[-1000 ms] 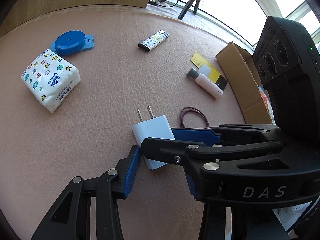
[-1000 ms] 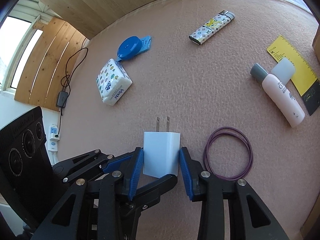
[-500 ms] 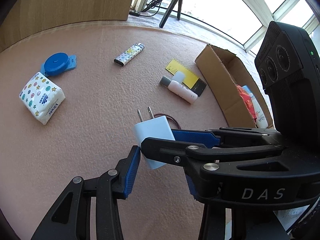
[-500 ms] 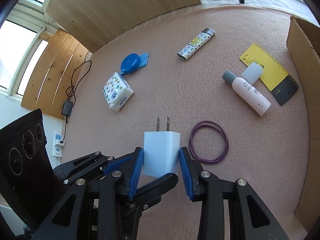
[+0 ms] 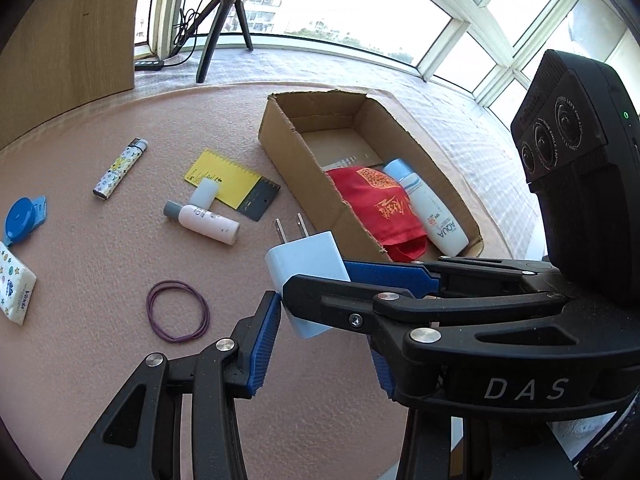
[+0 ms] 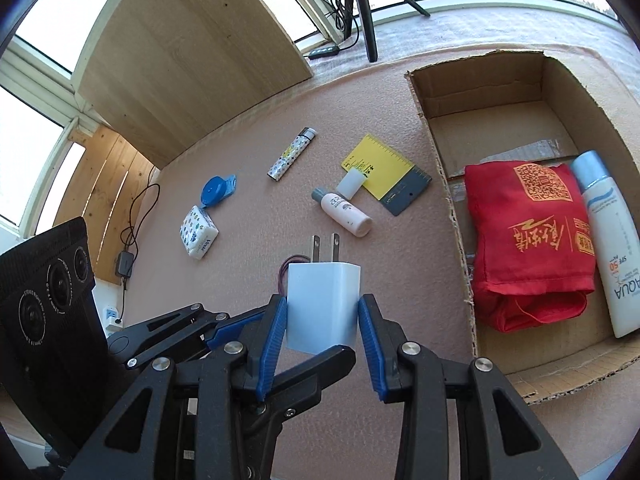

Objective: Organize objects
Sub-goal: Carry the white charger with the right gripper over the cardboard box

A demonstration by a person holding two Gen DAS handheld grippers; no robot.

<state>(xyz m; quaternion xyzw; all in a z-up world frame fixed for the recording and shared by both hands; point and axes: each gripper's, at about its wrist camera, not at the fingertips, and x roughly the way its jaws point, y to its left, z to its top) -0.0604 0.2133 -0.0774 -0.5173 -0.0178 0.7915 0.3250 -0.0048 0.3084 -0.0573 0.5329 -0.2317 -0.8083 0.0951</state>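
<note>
My right gripper (image 6: 322, 312) is shut on a white plug-in charger (image 6: 323, 300), prongs pointing forward, held in the air above the pink felt table. In the left wrist view that same charger (image 5: 304, 264) sits just ahead of my left gripper (image 5: 324, 332), which is open with the right gripper's fingers crossing between its blue pads. An open cardboard box (image 6: 440, 152) stands to the right, holding a red pouch (image 6: 528, 232) and a white AQUA sunscreen bottle (image 6: 612, 248). On the table lie a purple hair tie (image 5: 178, 316) and a small pink bottle (image 5: 204, 222).
Further left on the felt lie a yellow ruler card (image 5: 228, 176), a patterned lighter (image 5: 120, 168), a blue tape measure (image 5: 22, 220) and a tissue pack (image 5: 14, 284). A tripod (image 6: 366, 12) and cables stand at the window behind. A wooden panel (image 6: 180, 52) rises at the back left.
Both grippers have risen and swung right together, carrying the charger off the table toward the cardboard box, which has come fully into view. The hair tie stays behind on the felt.
</note>
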